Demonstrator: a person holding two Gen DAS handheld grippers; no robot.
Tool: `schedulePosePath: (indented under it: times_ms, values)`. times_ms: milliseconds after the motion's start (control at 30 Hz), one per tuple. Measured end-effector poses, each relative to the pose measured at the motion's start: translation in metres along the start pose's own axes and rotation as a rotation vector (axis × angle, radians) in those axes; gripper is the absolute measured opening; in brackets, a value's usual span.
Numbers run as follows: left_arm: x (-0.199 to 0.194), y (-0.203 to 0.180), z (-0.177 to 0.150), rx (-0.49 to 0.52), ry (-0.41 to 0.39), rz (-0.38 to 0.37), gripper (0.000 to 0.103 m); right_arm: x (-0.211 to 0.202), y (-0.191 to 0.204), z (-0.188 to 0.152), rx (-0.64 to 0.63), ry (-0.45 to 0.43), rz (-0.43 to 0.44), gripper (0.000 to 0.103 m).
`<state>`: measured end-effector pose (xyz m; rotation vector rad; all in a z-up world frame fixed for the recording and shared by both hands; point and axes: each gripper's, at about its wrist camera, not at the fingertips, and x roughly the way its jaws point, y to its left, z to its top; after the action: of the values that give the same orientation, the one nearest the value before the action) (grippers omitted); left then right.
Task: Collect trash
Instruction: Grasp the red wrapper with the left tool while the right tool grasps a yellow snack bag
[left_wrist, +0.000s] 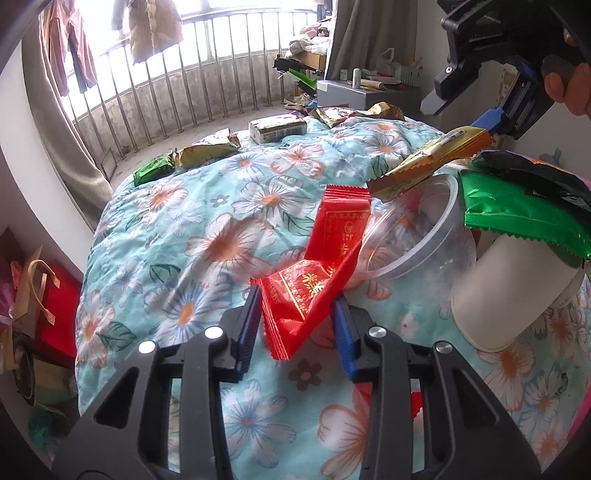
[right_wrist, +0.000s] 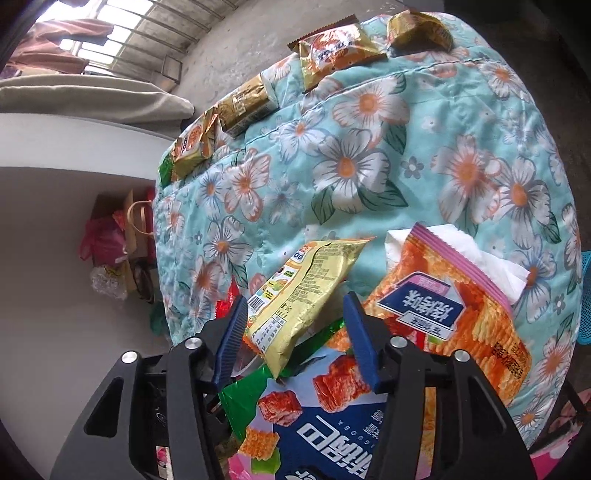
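Note:
My left gripper (left_wrist: 297, 319) has its jaws apart around a red wrapper (left_wrist: 303, 295) that lies on the floral quilt (left_wrist: 221, 229); a second red wrapper (left_wrist: 341, 225) leans on a tipped clear plastic tub (left_wrist: 421, 240). My right gripper (right_wrist: 295, 332) has its jaws apart with a yellow snack bag (right_wrist: 306, 284) between them, above a blue and green snack bag (right_wrist: 317, 417). In the left wrist view the right gripper (left_wrist: 469, 110) is at the upper right, with a gold wrapper (left_wrist: 432, 158) at its blue finger tip.
A white paper cup (left_wrist: 513, 291) lies on its side by the tub, with a green bag (left_wrist: 524, 210) above it. An orange chip bag (right_wrist: 443, 306) lies over a white tissue (right_wrist: 480, 254). Several gold wrappers (right_wrist: 340, 48) and a green packet (left_wrist: 153, 170) line the quilt's far edge. Bags (left_wrist: 33, 295) stand on the floor at left.

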<state>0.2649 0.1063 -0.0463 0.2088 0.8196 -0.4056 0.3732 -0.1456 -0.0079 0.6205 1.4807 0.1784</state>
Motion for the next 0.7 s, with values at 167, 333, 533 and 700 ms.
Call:
schedulePosePath:
  times_ms: [167,333,533,700]
  values:
    - [-0.001,0.002,-0.001,-0.020,-0.003,-0.010,0.027,0.011,0.002,0.001,0.002,0.013,0.003,0.034]
    - [-0.003,0.005,-0.001,-0.042,-0.012,-0.019,0.012,0.015,0.002,0.001,0.002,-0.002,0.014,0.018]
    - [-0.006,0.007,-0.004,-0.064,-0.024,-0.027,0.011,0.009,0.001,0.000,-0.007,-0.038,0.028,0.010]
    - [-0.013,0.013,-0.003,-0.097,-0.050,-0.025,0.009,-0.001,0.004,-0.004,-0.027,-0.074,0.080,0.006]
